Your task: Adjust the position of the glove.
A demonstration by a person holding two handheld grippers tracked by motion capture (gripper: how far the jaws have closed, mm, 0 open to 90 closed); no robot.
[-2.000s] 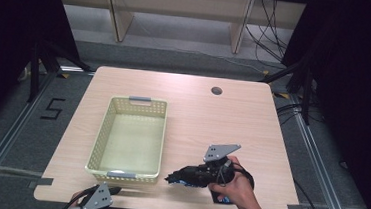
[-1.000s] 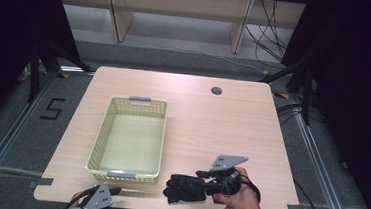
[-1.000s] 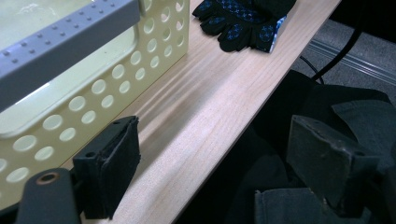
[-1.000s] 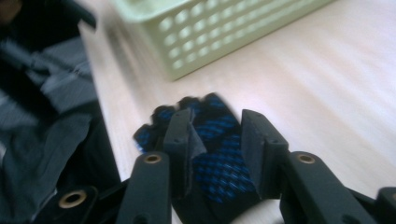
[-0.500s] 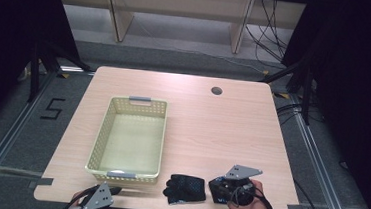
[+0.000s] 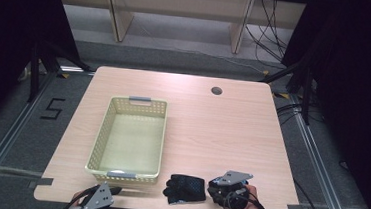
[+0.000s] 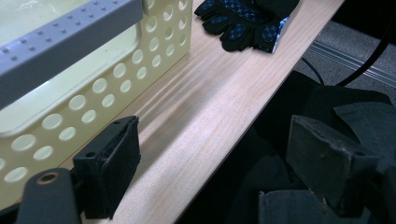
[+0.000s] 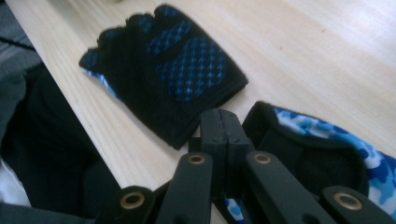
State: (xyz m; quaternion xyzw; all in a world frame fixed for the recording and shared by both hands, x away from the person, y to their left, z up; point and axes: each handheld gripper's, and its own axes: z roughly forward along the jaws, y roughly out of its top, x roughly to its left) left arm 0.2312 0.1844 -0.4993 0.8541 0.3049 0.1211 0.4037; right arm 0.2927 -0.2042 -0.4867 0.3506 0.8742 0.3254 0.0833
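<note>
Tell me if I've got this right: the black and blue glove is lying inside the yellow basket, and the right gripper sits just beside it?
Not quite. In the high view the glove lies on the table, outside the yellow basket, next to its near corner. The right gripper does sit just beside it.

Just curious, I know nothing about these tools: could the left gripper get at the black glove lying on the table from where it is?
Probably yes: bare table edge separates the open left gripper from the glove.

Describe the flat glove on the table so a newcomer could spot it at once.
Find the yellow basket on the wooden table. Just right of its near corner, by the table's front edge, lies the glove: black, fingerless, with a blue diamond grip pattern, spread flat and free of any jaws.
</note>
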